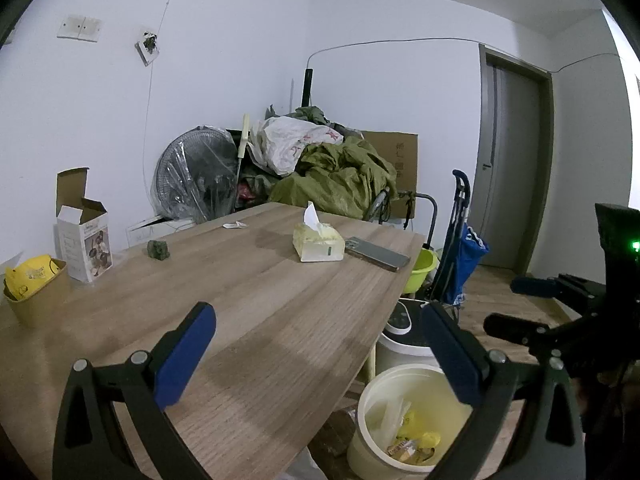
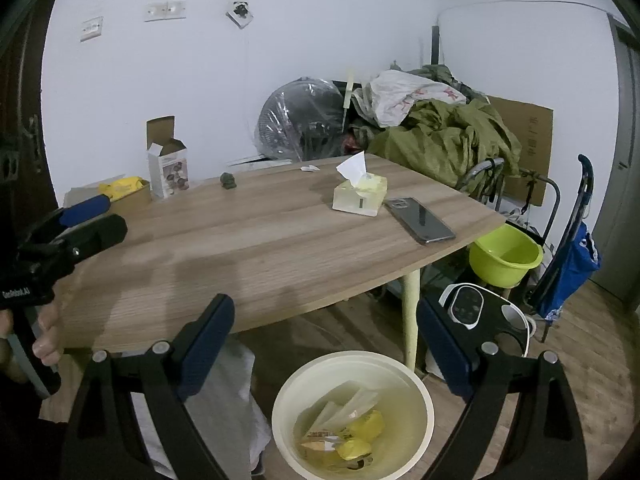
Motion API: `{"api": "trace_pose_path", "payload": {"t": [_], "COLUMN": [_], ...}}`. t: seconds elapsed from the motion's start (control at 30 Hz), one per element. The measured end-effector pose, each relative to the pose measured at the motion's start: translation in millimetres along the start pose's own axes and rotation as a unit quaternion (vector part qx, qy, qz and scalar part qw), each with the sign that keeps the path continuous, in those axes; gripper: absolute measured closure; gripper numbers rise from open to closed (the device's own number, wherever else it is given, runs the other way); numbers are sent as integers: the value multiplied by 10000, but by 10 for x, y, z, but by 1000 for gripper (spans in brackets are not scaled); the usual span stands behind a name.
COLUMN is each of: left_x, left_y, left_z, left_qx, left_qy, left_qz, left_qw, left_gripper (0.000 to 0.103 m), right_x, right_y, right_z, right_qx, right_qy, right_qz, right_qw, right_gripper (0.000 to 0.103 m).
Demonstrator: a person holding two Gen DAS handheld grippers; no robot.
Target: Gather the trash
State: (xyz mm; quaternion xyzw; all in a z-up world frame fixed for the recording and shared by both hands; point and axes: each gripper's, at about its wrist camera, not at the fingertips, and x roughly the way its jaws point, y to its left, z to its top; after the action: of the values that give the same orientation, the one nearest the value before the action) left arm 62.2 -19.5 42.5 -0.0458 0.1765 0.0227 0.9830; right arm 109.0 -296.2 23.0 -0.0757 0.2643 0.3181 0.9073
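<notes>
Both grippers, left gripper [image 1: 316,354] and right gripper [image 2: 326,346], are spread open and empty. Remaining trash, a small white scrap [image 1: 235,225], lies far across the table [image 1: 280,300]; the bin [image 2: 352,412] stands near. Risk: reaching past may knock the tissue pack [image 1: 319,243].

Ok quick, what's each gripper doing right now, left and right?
Left gripper: open, holding nothing, over the table.
Right gripper: open, empty, above the trash bin.

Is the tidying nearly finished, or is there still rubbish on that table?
Partly done: the cream bin on the floor already holds yellow wrappers and paper. Nothing is in hand; the left gripper and right gripper are both open and empty. Still on the table: a small white scrap, a dark green lump and an opened carton.
</notes>
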Motion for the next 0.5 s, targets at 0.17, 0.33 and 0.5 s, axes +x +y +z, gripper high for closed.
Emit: {"api": "trace_pose_path", "payload": {"t": [0.17, 0.33, 0.5], "left_x": [-18, -28, -40], "left_y": [-7, -11, -23], "left_z": [8, 18, 31], "left_qx": [10, 21, 67], "left_qy": [-10, 7, 34], "left_qz": [-3, 39, 58], "left_qw": [10000, 10000, 10000], "left_gripper": [1, 1, 1], "right_x": [6, 7, 10], "right_y": [10, 13, 24], "right_z": [3, 3, 5], "right_qx": [-9, -15, -7], "right_qy": [9, 11, 21], "right_qz": [16, 12, 9], "right_qw": [10000, 10000, 10000], "right_gripper": [12, 12, 12]}}
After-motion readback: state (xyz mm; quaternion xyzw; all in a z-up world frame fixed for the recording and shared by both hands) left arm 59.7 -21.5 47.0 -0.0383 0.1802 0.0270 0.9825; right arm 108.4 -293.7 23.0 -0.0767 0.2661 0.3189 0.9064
